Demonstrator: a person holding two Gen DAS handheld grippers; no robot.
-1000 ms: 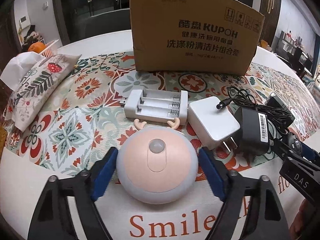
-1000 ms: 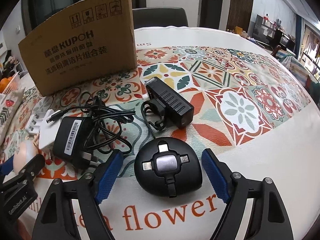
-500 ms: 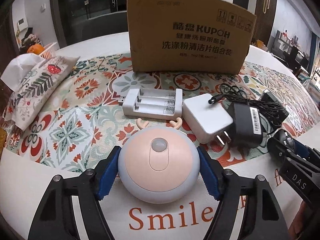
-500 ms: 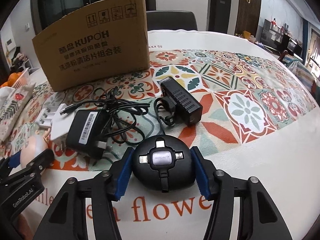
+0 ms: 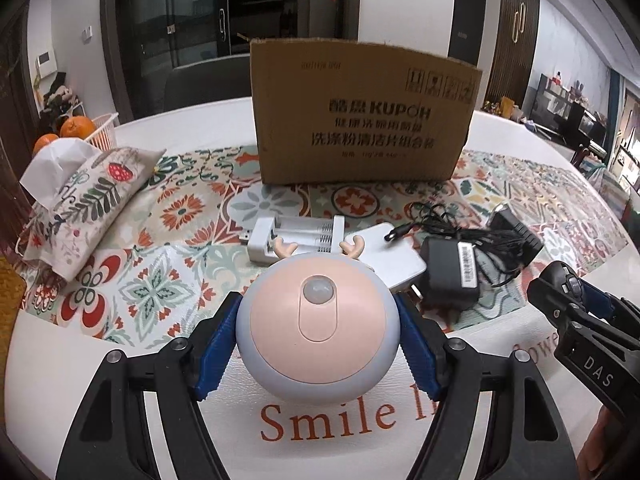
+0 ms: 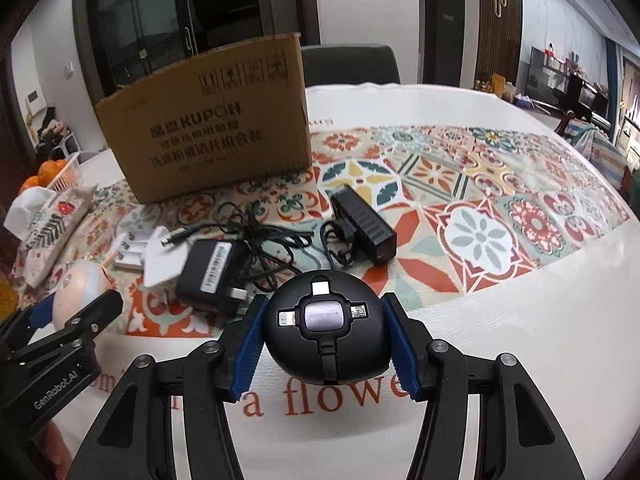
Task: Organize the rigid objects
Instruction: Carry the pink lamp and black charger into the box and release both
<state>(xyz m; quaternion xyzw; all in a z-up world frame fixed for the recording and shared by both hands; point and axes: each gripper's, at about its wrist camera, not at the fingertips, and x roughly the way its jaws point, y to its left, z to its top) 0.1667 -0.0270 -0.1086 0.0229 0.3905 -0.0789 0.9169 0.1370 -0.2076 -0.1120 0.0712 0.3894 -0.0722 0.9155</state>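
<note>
Pink antlered night light (image 5: 318,322) is clamped in left gripper (image 5: 318,344); black round cable hub (image 6: 326,330) is clamped in right gripper (image 6: 326,344); cardboard box (image 5: 360,112) at 12 o'clock.

A pink-faced, pale grey dome light (image 5: 318,322) with tan antlers sits between blue gripper pads (image 5: 218,350). A glossy black round cable hub (image 6: 326,330) shows a grey centre. The bench (image 5: 120,380) is white with rust-red lettering, its mat (image 5: 176,216) tiled in red, teal, orange and cream florals. A brown cardboard box (image 5: 360,116) carries black print. The battery charger (image 5: 296,236) is white, the power adapter (image 5: 450,276) black.
</note>
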